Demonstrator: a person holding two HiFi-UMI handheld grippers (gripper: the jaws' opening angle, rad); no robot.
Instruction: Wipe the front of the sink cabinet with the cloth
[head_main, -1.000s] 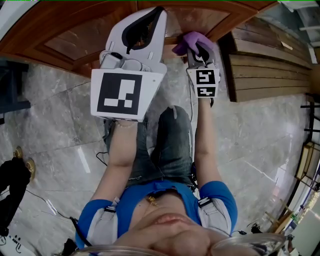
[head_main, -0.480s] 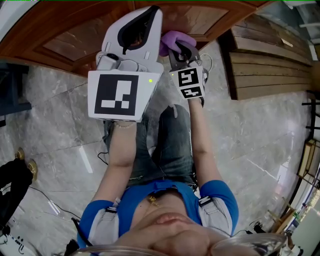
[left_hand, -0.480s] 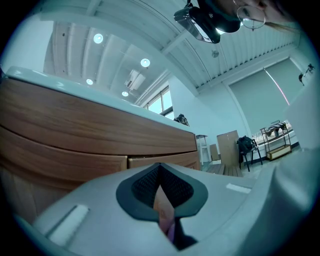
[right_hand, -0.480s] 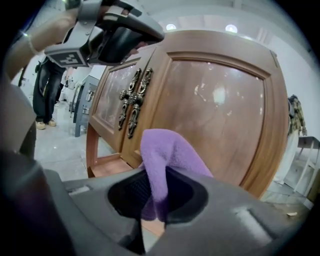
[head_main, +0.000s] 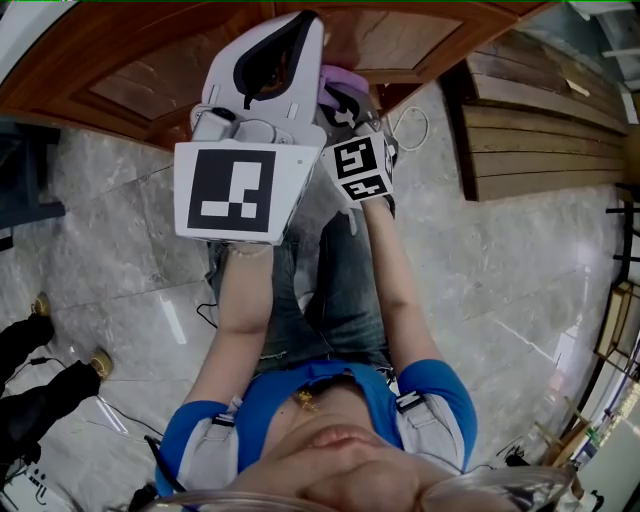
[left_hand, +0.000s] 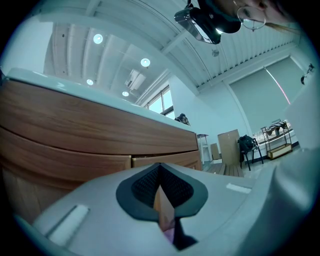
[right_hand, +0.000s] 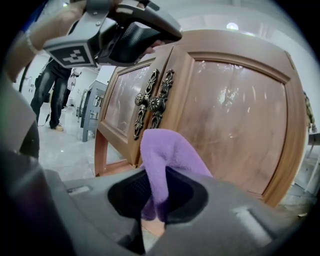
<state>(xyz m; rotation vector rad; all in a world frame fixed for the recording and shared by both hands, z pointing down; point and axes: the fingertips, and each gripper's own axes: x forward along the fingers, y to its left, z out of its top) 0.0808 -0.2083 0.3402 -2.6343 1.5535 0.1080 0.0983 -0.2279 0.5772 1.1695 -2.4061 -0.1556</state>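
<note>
The white-grey plastic left gripper (head_main: 283, 50) hangs at the upper centre-left of the head view. Its dark ribbed pads (left_hand: 145, 187) are drawn almost together on nothing, with only a sliver of wood showing between them. Just to its right, the darker right gripper (right_hand: 154, 202) is clamped on the soft purple fleece cloth (right_hand: 167, 155). The cloth bulges out as a rounded fold close to the glossy brown wooden cabinet front (right_hand: 235, 115); I cannot tell whether it touches.

The likely risks:
- **Collision:** the two grippers crowd each other, so a leftward sweep could knock them together.
- **Snagging:** the ornate, knobbly dark metal handles (right_hand: 152, 102) could catch the fleece and tug it free.
- **Scraping:** if the fold collapses, hard plastic could scrape the lacquered panel.
</note>
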